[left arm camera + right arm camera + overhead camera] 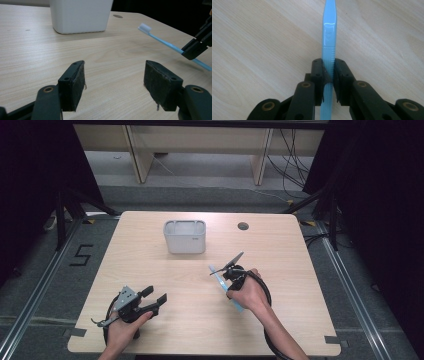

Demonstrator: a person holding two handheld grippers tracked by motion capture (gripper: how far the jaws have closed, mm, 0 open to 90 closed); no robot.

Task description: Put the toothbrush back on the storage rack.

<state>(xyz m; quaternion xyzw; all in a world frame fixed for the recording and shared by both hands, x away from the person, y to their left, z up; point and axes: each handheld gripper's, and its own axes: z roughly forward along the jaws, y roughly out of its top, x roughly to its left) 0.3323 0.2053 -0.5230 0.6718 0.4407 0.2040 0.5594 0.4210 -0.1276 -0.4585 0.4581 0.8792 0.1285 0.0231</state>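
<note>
Table (200, 290): right gripper (328, 75) clamps toothbrush (329, 37); bristles (145, 27) white.

Left hand (121, 322) low at near-left of the high view, forearm coming in from the bottom edge, holding the left gripper (152, 298) level; its jaws stand wide apart with nothing between them, pads (79, 82) bare. Right hand (248, 292) further forward, wrist angled inward, forearm in from bottom right. Right gripper (329, 75) points away and to the left, jaws clamped tight on a thin blue handle (329, 45), pads pressing both sides.
</note>
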